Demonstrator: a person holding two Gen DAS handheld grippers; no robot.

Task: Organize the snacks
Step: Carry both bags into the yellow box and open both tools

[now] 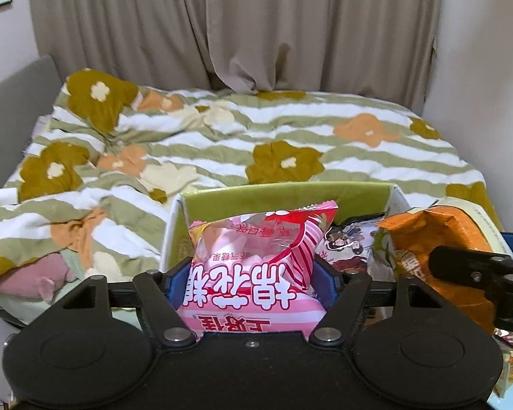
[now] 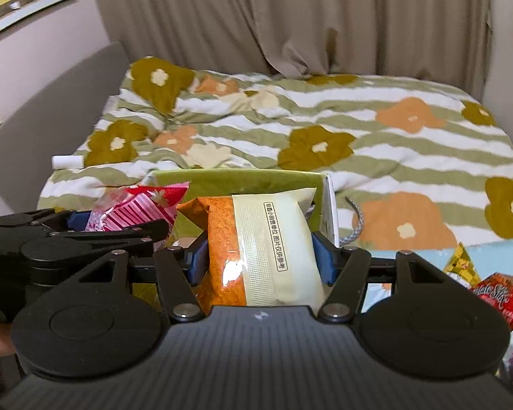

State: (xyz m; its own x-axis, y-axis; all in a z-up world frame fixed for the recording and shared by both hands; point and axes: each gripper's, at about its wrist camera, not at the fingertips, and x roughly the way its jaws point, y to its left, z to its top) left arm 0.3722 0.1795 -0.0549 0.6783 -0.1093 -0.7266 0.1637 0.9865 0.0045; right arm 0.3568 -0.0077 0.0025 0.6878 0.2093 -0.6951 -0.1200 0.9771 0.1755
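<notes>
My left gripper (image 1: 251,273) holds a pink marshmallow bag (image 1: 256,239) upright between its blue pads, over the left part of a green-lined box (image 1: 284,193) on the bed. The bag fills the gap between the pads. My right gripper (image 2: 260,256) is shut on an orange and cream snack bag (image 2: 256,239), held upright over the same box (image 2: 242,179) on its right side. The two grippers sit side by side: the left wrist view shows the orange bag (image 1: 427,235) at right, and the right wrist view shows the pink bag (image 2: 136,205) at left. A packet with cartoon figures (image 1: 349,242) lies inside the box.
The box rests on a bed with a floral striped duvet (image 2: 359,126); beige curtains hang behind. A red snack box (image 2: 496,297) and a gold wrapper (image 2: 461,266) lie at the right. A white roll (image 2: 66,162), a braided cord (image 2: 354,225) and a pink plush (image 1: 34,278) lie nearby.
</notes>
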